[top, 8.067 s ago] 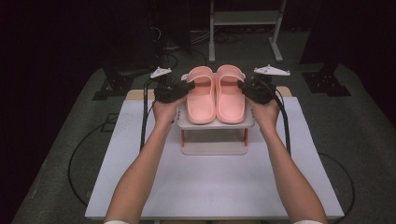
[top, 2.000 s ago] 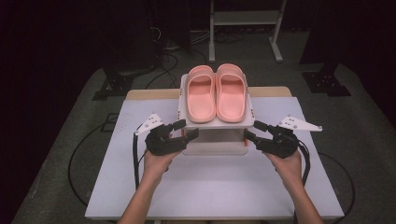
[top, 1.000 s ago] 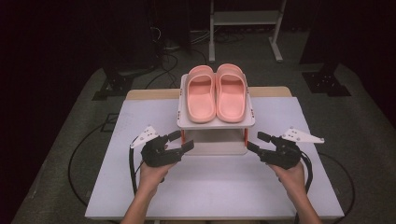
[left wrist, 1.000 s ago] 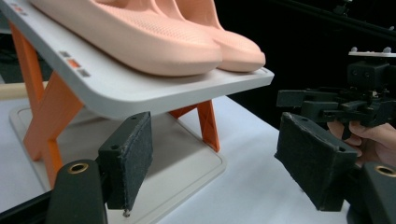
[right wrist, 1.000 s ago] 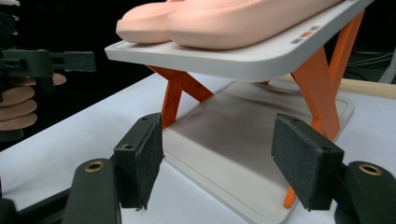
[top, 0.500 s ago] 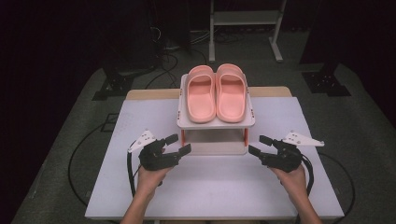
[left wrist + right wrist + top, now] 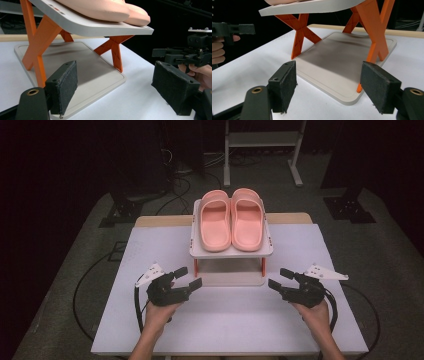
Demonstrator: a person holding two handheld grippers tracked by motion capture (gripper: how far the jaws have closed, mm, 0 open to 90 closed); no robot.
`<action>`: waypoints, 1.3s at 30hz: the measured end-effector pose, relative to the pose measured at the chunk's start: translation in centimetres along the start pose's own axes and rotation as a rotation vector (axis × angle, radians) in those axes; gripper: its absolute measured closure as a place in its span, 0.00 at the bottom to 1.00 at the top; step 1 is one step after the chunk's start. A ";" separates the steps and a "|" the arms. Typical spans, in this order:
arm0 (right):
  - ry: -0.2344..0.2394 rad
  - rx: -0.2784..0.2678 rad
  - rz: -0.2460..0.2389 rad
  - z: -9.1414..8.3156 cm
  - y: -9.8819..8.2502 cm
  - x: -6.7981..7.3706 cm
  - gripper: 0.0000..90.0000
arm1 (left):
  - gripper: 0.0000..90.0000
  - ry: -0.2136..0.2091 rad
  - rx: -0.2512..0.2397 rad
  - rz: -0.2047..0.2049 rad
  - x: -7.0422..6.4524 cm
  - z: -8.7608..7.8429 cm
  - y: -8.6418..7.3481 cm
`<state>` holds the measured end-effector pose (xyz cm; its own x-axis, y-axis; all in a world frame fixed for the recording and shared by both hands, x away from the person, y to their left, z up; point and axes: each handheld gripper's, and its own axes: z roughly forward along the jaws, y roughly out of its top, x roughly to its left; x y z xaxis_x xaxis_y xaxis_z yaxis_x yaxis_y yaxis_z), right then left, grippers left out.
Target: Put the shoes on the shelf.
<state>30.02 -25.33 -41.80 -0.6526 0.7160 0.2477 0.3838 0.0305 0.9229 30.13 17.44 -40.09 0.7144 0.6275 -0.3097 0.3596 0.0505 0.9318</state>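
A pair of pink slippers (image 7: pixel 232 219) lies side by side on the top shelf (image 7: pixel 200 254) of a small white rack with orange legs (image 7: pixel 35 47). My left gripper (image 7: pixel 187 278) is held open above the table, just left of the rack's base, with nothing between its jaws. My right gripper (image 7: pixel 280 278) is held open just right of the base, also with nothing in it. In the left gripper view the slippers (image 7: pixel 100 8) show above the shelf edge, and the lower shelf (image 7: pixel 82 65) is bare. The right gripper view faces the same lower shelf (image 7: pixel 337 62).
The rack stands at the middle back of a white table (image 7: pixel 225 320). A wooden strip (image 7: pixel 155 221) runs along the table's far edge. Cables (image 7: pixel 85 290) trail over the grey floor at the left, and a metal stand (image 7: pixel 260 150) is behind the table.
Both grippers have drawn back from the slippers on the top shelf, down towards the person, and now hover low beside the rack's base. The slippers have stayed in place.
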 end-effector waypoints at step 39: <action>-0.024 0.025 0.041 -3.6 -4.6 -1.2 0.25 | 0.12 0.043 -0.025 -0.010 1.2 -3.1 -3.9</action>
<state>26.74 -28.84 -45.31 -0.6206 0.7334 0.2774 0.4262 0.0185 0.9045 27.79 20.41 -43.49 0.6843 0.6597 -0.3106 0.3508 0.0757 0.9334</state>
